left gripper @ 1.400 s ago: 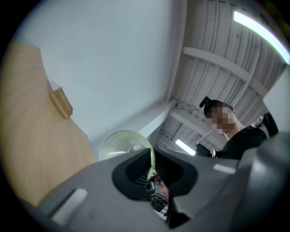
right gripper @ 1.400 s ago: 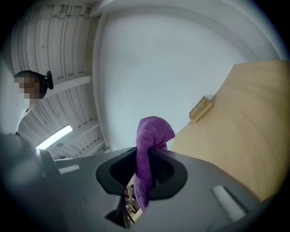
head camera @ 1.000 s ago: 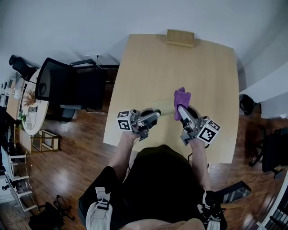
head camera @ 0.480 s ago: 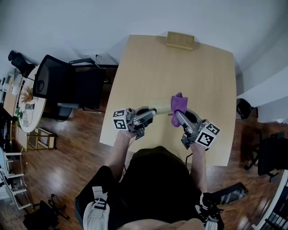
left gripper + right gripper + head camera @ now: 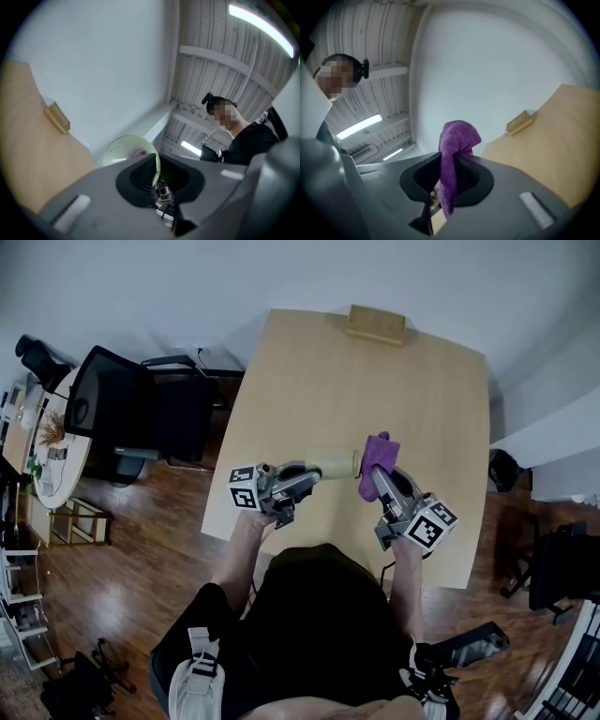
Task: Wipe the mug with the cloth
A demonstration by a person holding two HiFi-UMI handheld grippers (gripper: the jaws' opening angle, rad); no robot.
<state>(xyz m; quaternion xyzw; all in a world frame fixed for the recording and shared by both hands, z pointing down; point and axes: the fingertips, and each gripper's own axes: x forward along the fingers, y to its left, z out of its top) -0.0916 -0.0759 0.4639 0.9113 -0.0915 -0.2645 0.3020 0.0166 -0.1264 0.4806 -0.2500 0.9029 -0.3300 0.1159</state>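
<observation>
In the head view, the pale green mug [image 5: 333,463] is held on its side above the near part of the wooden table [image 5: 375,381]. It is at about 2 o'clock from the left gripper [image 5: 314,474]. In the left gripper view, the left gripper [image 5: 157,176] is seen closed narrowly on the thin wall of the mug [image 5: 126,149] at its rim, with one pad inside and one outside. A small purple patch is seen within the mug's round outline, but what it is cannot be told.

The purple cloth [image 5: 379,451] is bunched at 12 o'clock from the tip of the right gripper [image 5: 372,474] and is pressed against the mug's far end. In the right gripper view, the cloth [image 5: 458,136] is clamped between the nearly closed jaws of the right gripper [image 5: 447,183], with a fold standing above them and a tail hanging below.

Compared with half a second ago, the cloth is shifted slightly toward 3 o'clock along the mug, so a little more of the mug's pale side is exposed between the two grippers. Both grips are unchanged, and the pair is kept over the same near part of the table.

A wooden block [image 5: 375,322] is seen at the table's 12 o'clock edge, and a black office chair [image 5: 122,413] at its 9 o'clock side.
</observation>
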